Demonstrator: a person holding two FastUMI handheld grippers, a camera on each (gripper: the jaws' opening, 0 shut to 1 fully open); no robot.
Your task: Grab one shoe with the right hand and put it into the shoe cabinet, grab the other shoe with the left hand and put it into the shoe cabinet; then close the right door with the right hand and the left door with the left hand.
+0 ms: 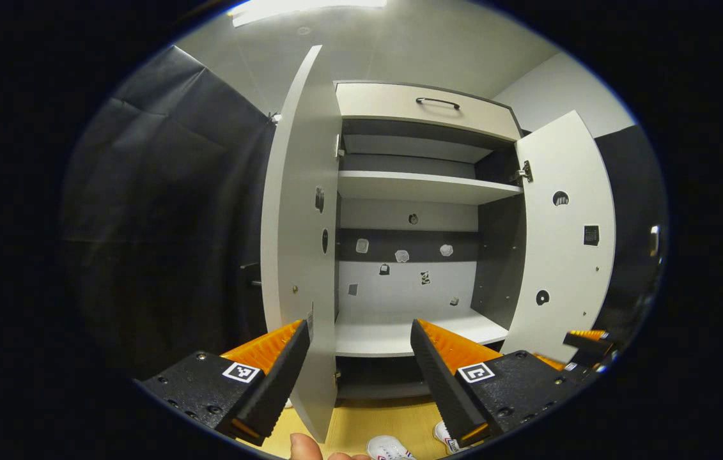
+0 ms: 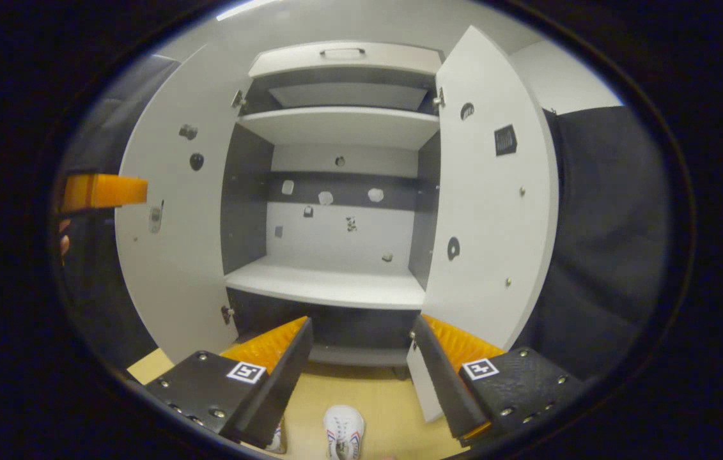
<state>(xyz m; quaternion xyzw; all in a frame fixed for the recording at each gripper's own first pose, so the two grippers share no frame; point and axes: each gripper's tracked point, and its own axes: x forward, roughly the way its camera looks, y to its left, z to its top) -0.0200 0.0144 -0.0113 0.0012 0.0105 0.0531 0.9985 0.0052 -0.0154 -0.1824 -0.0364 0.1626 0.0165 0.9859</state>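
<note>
In the left gripper view we see the left tool (image 1: 358, 338) held up before the shoe cabinet (image 1: 422, 188), its fingers spread apart with nothing between them. Both doors stand open: the left door (image 1: 300, 223) swings edge-on toward us at about 10 o'clock, and the right door (image 1: 566, 236) angles out at 3 o'clock. Inside, the lower shelf (image 1: 399, 332) and the upper shelf (image 1: 425, 186) are bare boards, and a drawer front with a dark handle (image 1: 438, 101) sits at 12 o'clock.

At 6 o'clock, on the wooden floor (image 1: 387, 418), we make out a white shoe (image 1: 388, 447) with coloured trim, cut off by the picture's edge, and beside it a sliver of the second shoe (image 1: 443, 436), mostly hidden behind the finger. We cannot tell from here which way either points. A fingertip (image 1: 305, 446) of the person pokes in at the bottom. The right tool (image 1: 585, 342) peeks in at 4 o'clock.

In the right gripper view the right tool (image 2: 361, 345) is likewise spread apart and holds nothing. The white shoe (image 2: 343, 431) lies on the floor (image 2: 380, 396) at 6 o'clock, long axis running toward the cabinet (image 2: 342, 128), its laced top facing us; the near end is cropped. The other shoe (image 2: 277, 439) is nearly all hidden behind the finger at 7 o'clock. The left tool (image 2: 104, 190) shows at 9 o'clock; there we cannot tell its opening.
</note>
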